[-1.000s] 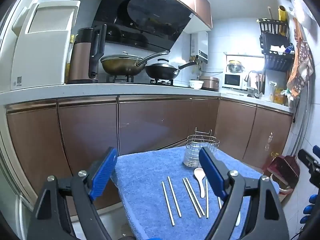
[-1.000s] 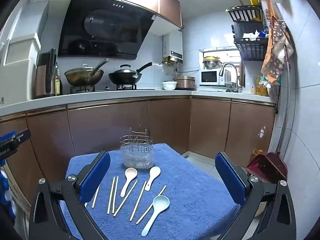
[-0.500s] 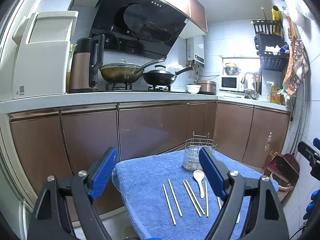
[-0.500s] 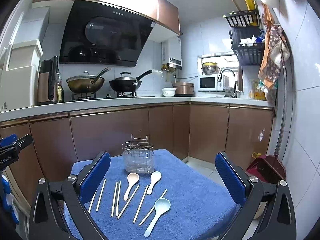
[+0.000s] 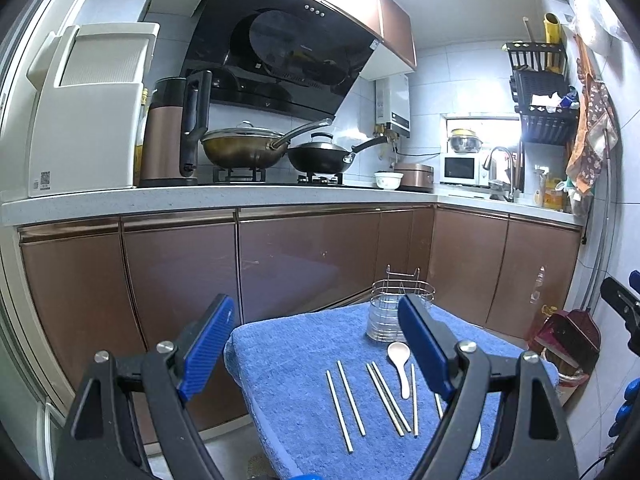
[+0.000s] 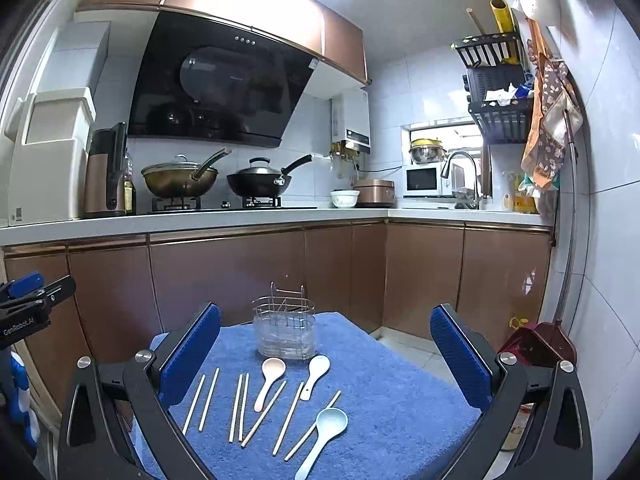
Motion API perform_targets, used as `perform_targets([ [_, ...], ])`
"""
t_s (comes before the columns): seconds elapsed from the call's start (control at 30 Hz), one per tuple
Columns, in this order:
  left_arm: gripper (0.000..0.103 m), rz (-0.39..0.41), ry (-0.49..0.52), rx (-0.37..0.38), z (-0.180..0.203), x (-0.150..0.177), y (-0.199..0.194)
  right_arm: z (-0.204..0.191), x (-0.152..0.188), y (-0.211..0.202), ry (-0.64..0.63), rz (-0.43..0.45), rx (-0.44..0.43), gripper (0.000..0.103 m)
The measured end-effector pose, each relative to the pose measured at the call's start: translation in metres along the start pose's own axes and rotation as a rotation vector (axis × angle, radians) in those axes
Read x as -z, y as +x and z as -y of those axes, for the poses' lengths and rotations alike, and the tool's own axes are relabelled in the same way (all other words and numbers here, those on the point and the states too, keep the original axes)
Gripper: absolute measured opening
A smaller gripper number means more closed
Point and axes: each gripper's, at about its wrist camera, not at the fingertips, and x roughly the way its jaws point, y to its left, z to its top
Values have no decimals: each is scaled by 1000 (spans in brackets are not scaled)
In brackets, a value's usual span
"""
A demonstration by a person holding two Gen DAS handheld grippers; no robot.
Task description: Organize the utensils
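Observation:
A small table under a blue towel (image 6: 392, 412) carries several loose chopsticks (image 6: 239, 408), three spoons and a wire utensil holder (image 6: 285, 330) at its far edge. The spoons are pinkish (image 6: 269, 380), white (image 6: 314, 372) and pale blue (image 6: 324, 436). In the left wrist view the holder (image 5: 384, 312), chopsticks (image 5: 350, 398) and pinkish spoon (image 5: 400, 364) show too. My left gripper (image 5: 316, 356) is open and empty, held above the towel's near left. My right gripper (image 6: 326, 356) is open and empty, held above the utensils.
Brown kitchen cabinets (image 6: 240, 276) run behind the table under a white counter (image 6: 240, 216) with two woks on a stove. A red dustpan (image 6: 540, 344) stands on the floor at the right by the tiled wall.
Both grippers have tilted up and drawn back a little, so the table sits lower in both views. Nothing on the towel has moved.

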Motion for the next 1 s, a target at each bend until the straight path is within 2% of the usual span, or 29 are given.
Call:
perform_targets([
  [0.33, 83, 9, 11, -1, 3, 0, 6, -2, 1, 9, -2, -6, -3, 103],
  [0.63, 83, -1, 1, 28, 3, -5, 16, 2, 1, 24, -3, -39, -13, 103],
  [1.0, 83, -13, -8, 10, 2, -5, 35, 4, -3, 39, -8, -46, -7, 103],
])
